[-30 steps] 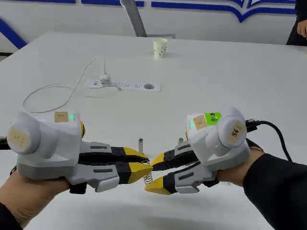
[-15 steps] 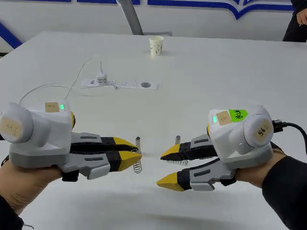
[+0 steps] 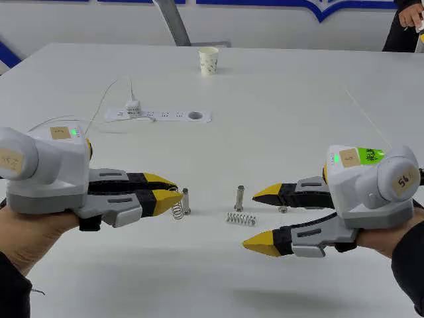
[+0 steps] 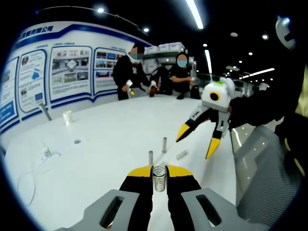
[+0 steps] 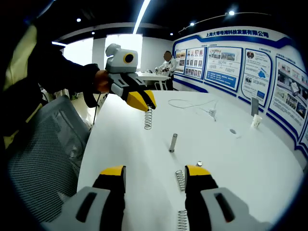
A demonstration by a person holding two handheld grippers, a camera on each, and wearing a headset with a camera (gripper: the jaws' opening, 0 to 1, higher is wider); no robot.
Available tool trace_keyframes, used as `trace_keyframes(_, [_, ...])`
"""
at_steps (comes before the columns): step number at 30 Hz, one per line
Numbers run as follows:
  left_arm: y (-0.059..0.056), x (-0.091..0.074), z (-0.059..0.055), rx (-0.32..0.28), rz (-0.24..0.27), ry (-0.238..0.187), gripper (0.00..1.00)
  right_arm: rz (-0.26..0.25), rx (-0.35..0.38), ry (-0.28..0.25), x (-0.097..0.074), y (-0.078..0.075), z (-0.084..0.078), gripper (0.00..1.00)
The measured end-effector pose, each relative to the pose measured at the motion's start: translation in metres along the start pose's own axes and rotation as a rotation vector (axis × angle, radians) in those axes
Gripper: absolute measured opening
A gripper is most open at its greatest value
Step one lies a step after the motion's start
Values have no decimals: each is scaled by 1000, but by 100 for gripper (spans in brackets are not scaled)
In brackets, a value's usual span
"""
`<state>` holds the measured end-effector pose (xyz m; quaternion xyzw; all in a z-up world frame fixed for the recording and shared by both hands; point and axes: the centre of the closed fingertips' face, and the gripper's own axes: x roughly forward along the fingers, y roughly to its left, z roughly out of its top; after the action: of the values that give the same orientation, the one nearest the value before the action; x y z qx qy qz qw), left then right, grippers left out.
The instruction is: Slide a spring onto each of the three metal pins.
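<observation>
Snugly btw left tool (image 4: 159, 171) tips: spring (image 4: 159, 179)

The tabletop (image 3: 278, 119) is smooth, matt white. The spring (image 3: 177, 209) in the left tongs (image 3: 173, 194) and the loose spring (image 3: 240, 218) are bright steel wire. The left pin (image 3: 186, 201) and centre pin (image 3: 239, 197) are dull grey metal. Both the left and the right tongs (image 3: 250, 220) are matt grey and black plastic with yellow tips. The cup (image 3: 208, 59) looks like paper.

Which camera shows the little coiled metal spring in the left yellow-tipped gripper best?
The left gripper view: the coiled metal spring stands close-up, upright between the left gripper's yellow tips. The head and right gripper views show it small, hanging from those tips.
</observation>
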<state>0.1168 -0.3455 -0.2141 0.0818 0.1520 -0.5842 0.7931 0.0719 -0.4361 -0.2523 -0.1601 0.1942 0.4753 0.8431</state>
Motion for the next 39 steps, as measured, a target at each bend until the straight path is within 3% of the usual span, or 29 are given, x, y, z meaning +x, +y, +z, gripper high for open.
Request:
trace_keyframes(22, [40,20,13,2,49,8,9,-151,95,-29,-43,-23,-30,64])
trace_keyframes(30, [51,30,9,4,55,29,9,-190,117,-33,-53,-25,-37,68])
trace_keyframes(39, [54,40,3,8,46,52,9,-210,144,-29,-61,-27,-45,68])
